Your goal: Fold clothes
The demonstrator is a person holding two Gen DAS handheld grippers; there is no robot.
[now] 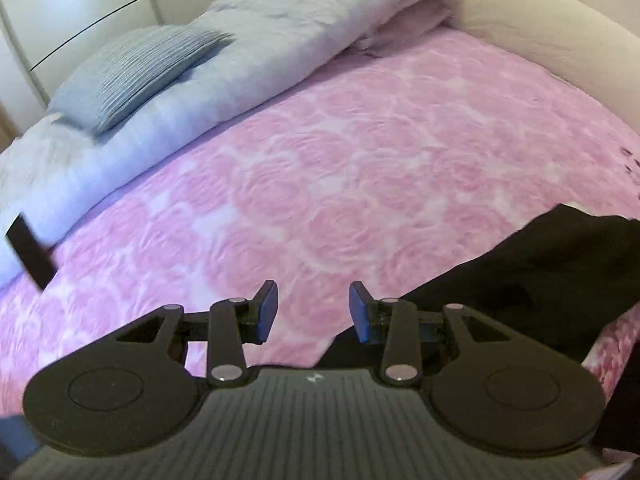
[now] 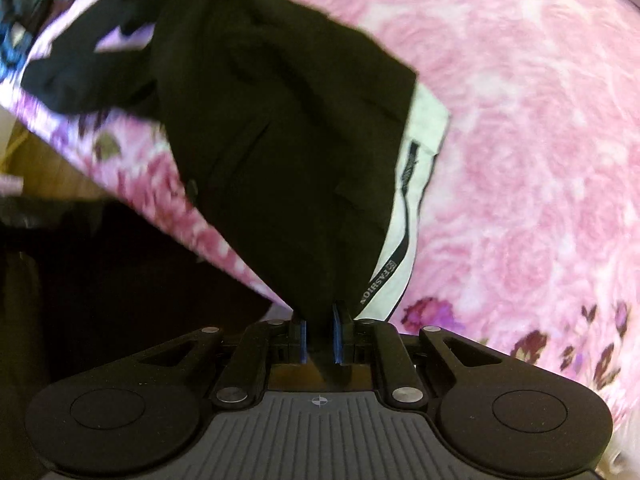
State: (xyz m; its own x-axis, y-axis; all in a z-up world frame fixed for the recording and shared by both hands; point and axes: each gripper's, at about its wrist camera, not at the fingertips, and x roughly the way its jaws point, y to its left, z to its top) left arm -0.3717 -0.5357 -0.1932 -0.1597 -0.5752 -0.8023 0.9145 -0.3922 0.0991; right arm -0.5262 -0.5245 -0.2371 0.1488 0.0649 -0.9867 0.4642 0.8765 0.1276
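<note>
Pink flowered bedding carries a black garment near the bed's front edge, where the right gripper pinches its corner, probably to pull it flat, while the left gripper hovers spread and empty beside it.

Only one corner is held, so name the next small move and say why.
Probably bring the open left tongs over to pinch the black garment. The right tongs are shut on it, and the rest lies bunched on the pink bedspread.
</note>
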